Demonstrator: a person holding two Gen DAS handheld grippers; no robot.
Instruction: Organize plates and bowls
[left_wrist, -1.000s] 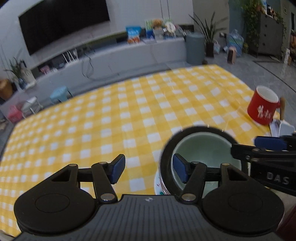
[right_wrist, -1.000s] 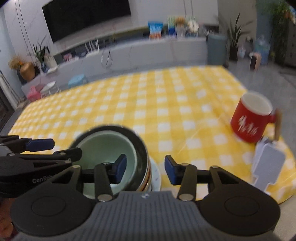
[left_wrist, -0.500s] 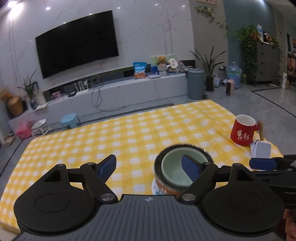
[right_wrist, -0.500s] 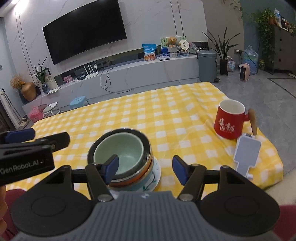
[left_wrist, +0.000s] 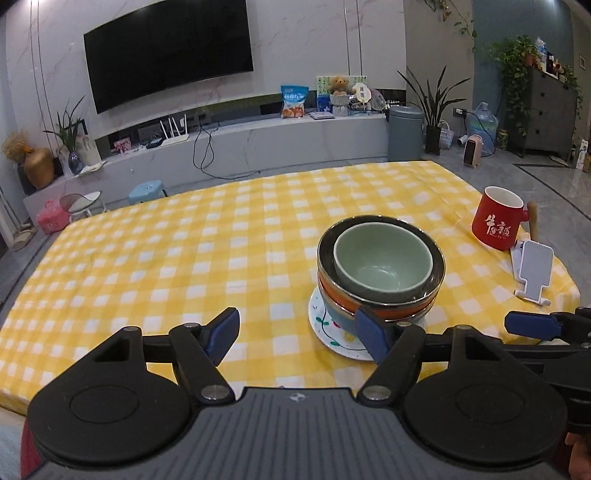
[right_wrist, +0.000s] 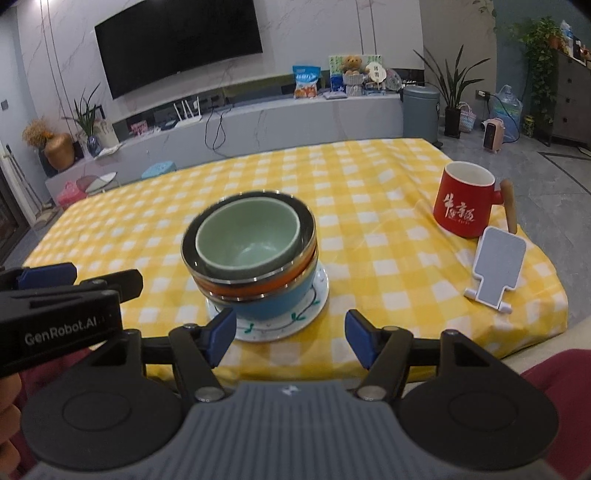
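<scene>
1. While both grippers hang short of the bench (left_wrist: 184, 258), the left gripper (left_wrist: 295, 334) has its fingers spread wide, gripping nothing.
2. The right gripper (right_wrist: 290, 338) is likewise spread and empty.
3. The green bowl (right_wrist: 247, 236) sits nested in the stacked bowls (right_wrist: 258, 288) on a plate (right_wrist: 317, 299), just ahead of the right gripper's left finger.
4. A red mug (right_wrist: 463, 201) stands beyond its right finger.

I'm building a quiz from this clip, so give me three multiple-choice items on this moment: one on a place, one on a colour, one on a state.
1. The red mug stands where?
A. right of the bowl stack
B. on the plate
C. inside a bowl

2. The innermost bowl is:
A. orange
B. pale green
C. white

3. The right gripper is:
A. shut on the plate
B. shut on a bowl
C. open

Answers:
1 A, the bowl stack sits to its left.
2 B, its inside is pale green.
3 C, its fingers are apart and hold nothing.
</scene>
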